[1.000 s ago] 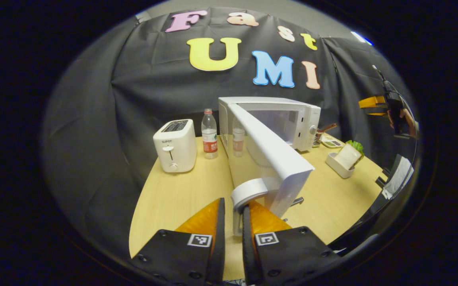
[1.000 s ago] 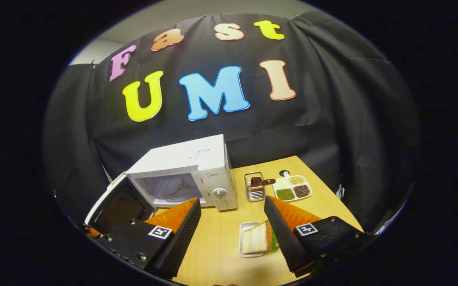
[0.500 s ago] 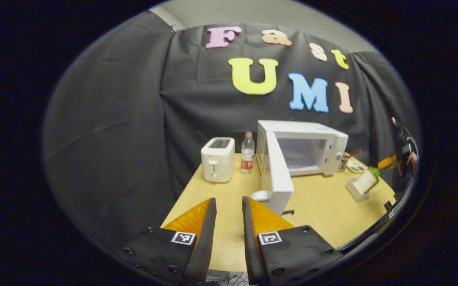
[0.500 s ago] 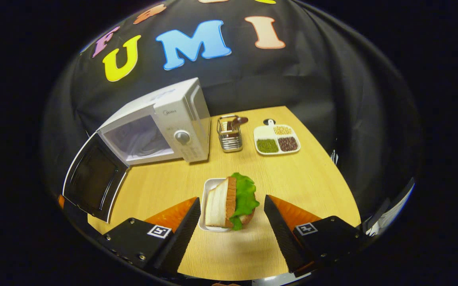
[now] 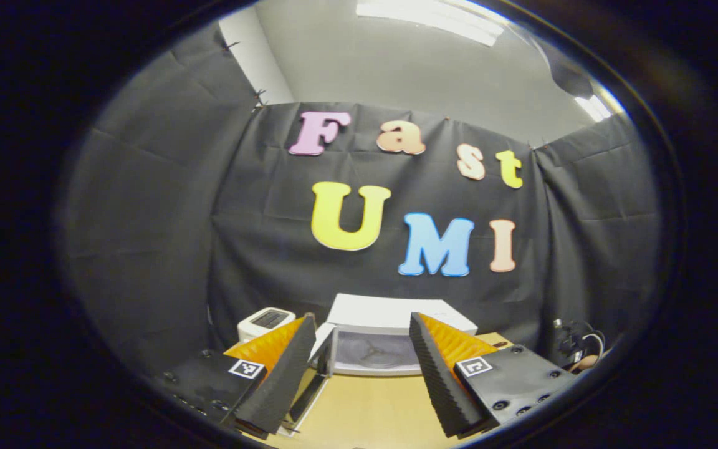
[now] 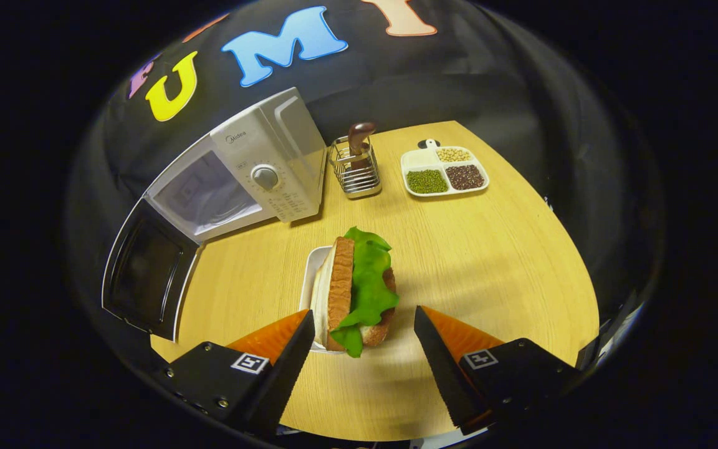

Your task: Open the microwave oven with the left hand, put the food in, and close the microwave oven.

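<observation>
A white microwave (image 6: 253, 181) stands at the back left of the wooden table (image 6: 490, 262), its dark-windowed door (image 6: 144, 274) swung wide open to the left. In the left gripper view the microwave (image 5: 396, 337) lies far ahead with its cavity showing. My left gripper (image 5: 359, 368) is open, pulled back and raised, holding nothing. A sandwich with lettuce (image 6: 359, 287) stands on edge in a small white dish (image 6: 310, 280). My right gripper (image 6: 362, 349) is open just above it, one finger on each side of the sandwich, not pressing on it.
A wire holder with a brown-handled utensil (image 6: 354, 165) and a white divided plate of beans (image 6: 445, 171) sit to the right of the microwave. A white toaster (image 5: 264, 321) stands left of it. The table's right part is bare wood.
My left gripper let go of the door handle, opened, drew back and tilted upward. My right gripper came down toward the sandwich, which now sits between its fingers.
</observation>
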The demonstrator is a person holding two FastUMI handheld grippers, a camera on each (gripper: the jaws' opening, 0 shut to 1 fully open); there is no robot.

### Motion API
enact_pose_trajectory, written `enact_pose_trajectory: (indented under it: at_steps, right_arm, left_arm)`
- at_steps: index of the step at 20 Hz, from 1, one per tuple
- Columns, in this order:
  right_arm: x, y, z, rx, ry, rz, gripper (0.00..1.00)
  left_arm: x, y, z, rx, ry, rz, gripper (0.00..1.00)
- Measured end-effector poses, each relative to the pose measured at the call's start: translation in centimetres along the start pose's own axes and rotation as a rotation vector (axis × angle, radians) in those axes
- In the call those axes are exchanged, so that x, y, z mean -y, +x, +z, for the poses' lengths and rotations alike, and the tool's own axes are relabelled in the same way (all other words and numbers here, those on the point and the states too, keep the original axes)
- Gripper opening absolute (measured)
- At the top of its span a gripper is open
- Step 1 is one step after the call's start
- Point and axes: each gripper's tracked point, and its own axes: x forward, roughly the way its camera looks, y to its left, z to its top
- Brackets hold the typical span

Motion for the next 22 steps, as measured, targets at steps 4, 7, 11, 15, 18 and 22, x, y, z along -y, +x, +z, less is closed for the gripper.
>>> enact_pose_trajectory:
  at_steps: [4,7,11,15,18,22]
  right_arm:
    - [-1.2,-0.7,0.4,-0.025,0.043,0.073,0.61]
    - [-1.3,0.2,0.2,-0.025,0.035,0.114,0.27]
    - [-2.9,-1.0,1.1,0.006,0.004,0.194,0.14]
    - [-5.7,-2.8,3.2,0.060,0.033,0.291,0.15]
    - [-9.1,-4.4,5.0,0.104,0.088,0.371,0.15]
    - [-15.5,-5.6,6.6,0.159,0.199,0.509,0.14]
  left_arm:
    - [5.9,2.2,0.1,-0.013,0.020,-0.056,0.96]
    - [7.6,3.2,0.1,-0.035,0.042,-0.063,0.96]
    - [8.6,4.5,0.9,-0.054,0.033,-0.049,0.96]
    - [8.5,4.8,1.9,-0.048,0.046,-0.043,0.96]
    - [7.3,4.9,2.9,-0.035,0.052,-0.039,0.96]
    - [4.1,5.2,5.8,0.002,0.025,-0.048,0.96]
